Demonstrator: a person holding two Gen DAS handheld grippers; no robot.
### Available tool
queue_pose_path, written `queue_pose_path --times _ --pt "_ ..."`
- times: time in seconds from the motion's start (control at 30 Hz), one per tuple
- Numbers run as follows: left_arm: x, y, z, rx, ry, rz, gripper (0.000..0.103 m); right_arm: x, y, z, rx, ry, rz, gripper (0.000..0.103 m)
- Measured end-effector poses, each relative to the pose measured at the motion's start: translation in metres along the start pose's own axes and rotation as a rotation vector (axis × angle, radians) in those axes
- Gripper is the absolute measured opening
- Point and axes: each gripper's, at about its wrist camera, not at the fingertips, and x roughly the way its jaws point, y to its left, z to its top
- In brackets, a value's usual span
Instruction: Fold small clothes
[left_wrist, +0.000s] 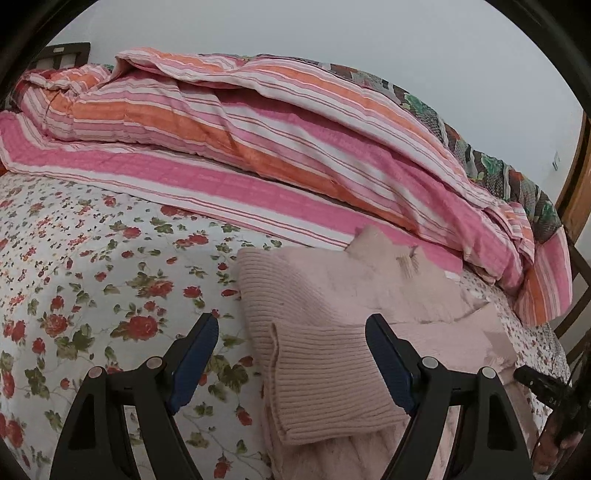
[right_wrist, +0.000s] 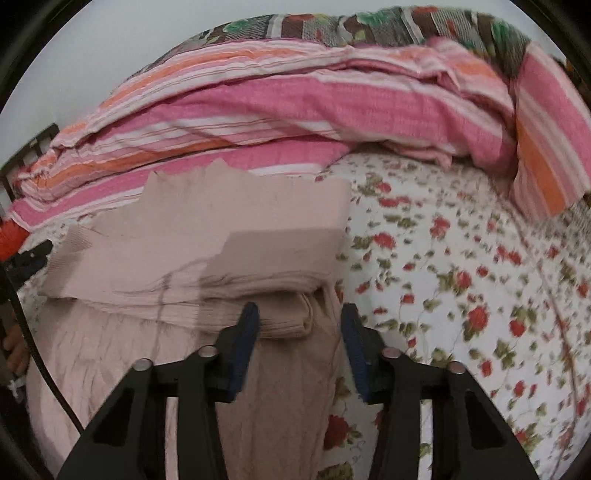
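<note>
While both grippers hover over the bed (left_wrist: 92, 266), the pink knit sweater (left_wrist: 332, 295) lies spread on the floral bedsheet, partly folded, with its sleeves already turned in across the body. Its long axis runs from the near edge of the bed away toward the striped quilt (left_wrist: 258, 147). The left gripper (left_wrist: 291, 363) has its fingers spread wide apart, empty, straddling a ribbed cuff (left_wrist: 325, 384) that lies just ahead and between them. The right gripper (right_wrist: 299, 347) is likewise spread and holding nothing, with the folded sleeve edge (right_wrist: 284, 321) and the sweater's right side lying between its fingers. Each gripper appears equally near its own side of the garment, so a two-handed lift of the near hem away toward the quilt looks likely.
</note>
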Motion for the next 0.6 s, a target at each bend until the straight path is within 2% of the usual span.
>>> queue_pose_path --times 0.07,0.17,0.3,0.43,0.6 --pt "0.000 0.000 -0.001 0.000 0.000 0.007 0.081 0.000 0.001 -0.001 0.000 0.000 0.033 0.031" --pt "0.000 0.001 -0.003 -0.001 0.001 0.004 0.081 0.002 0.008 0.001 -0.005 -0.001 0.056 0.031" --pt "-0.004 0.002 -0.005 0.001 -0.004 -0.001 0.081 0.016 0.010 0.002 0.004 0.048 0.038 0.031" --pt "-0.006 0.002 -0.006 0.011 -0.008 -0.014 0.081 0.007 0.016 0.001 -0.058 0.042 0.006 0.027" --pt "-0.004 0.001 -0.007 0.022 0.001 -0.005 0.081 0.013 0.012 -0.006 -0.064 0.076 0.023 0.031"
